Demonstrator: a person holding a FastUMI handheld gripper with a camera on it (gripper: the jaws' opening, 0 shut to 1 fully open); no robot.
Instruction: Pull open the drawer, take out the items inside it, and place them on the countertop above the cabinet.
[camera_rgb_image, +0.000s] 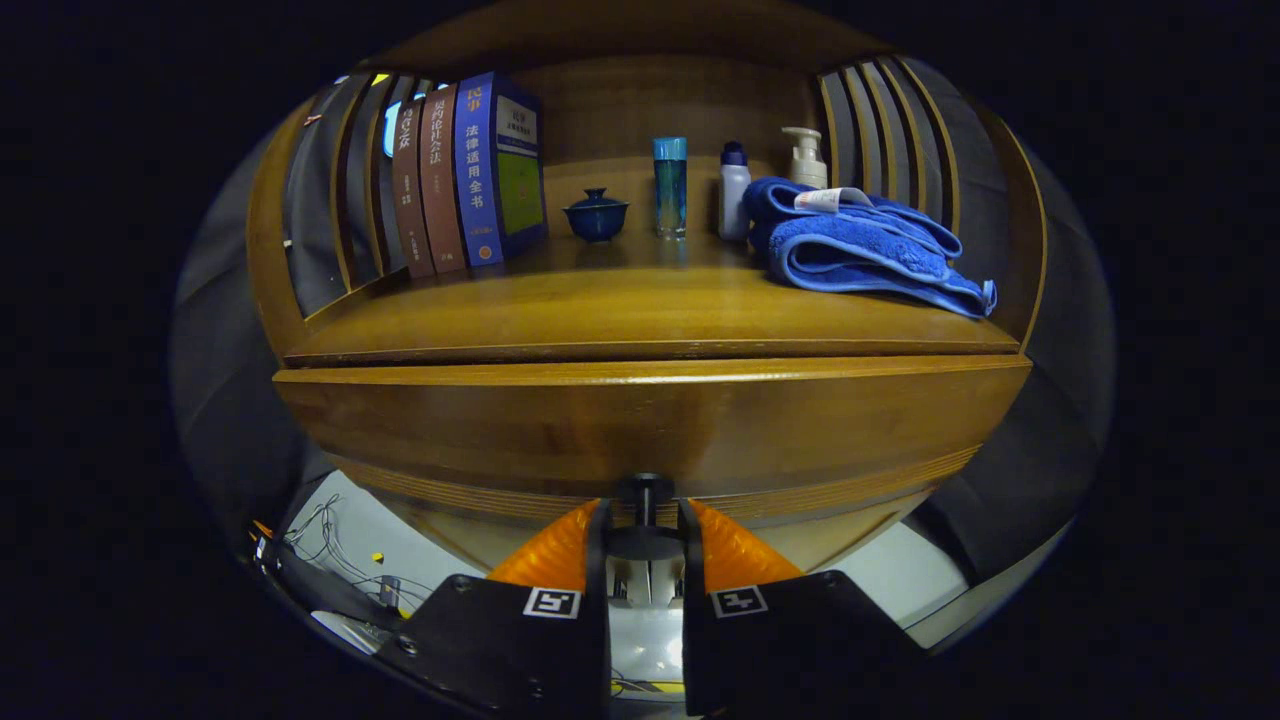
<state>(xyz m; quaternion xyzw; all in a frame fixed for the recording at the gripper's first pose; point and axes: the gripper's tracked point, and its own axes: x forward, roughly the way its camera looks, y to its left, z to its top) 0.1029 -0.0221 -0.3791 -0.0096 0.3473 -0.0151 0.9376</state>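
A wooden cabinet's drawer front (650, 415) faces me, with a dark round knob (645, 490) at its lower middle. My gripper (645, 520) has its two fingers closed around the knob's stem and disc, one on each side. A thin gap shows between the drawer front's top edge and the countertop (640, 300) above it. The drawer's inside is hidden.
On the countertop stand three books (470, 175) at the back left, a small blue lidded cup (596, 215), a teal bottle (670, 185), a white bottle (733, 188), a pump bottle (806, 155) and a folded blue towel (865, 245) at the right. Cables (330, 545) lie on the floor below left.
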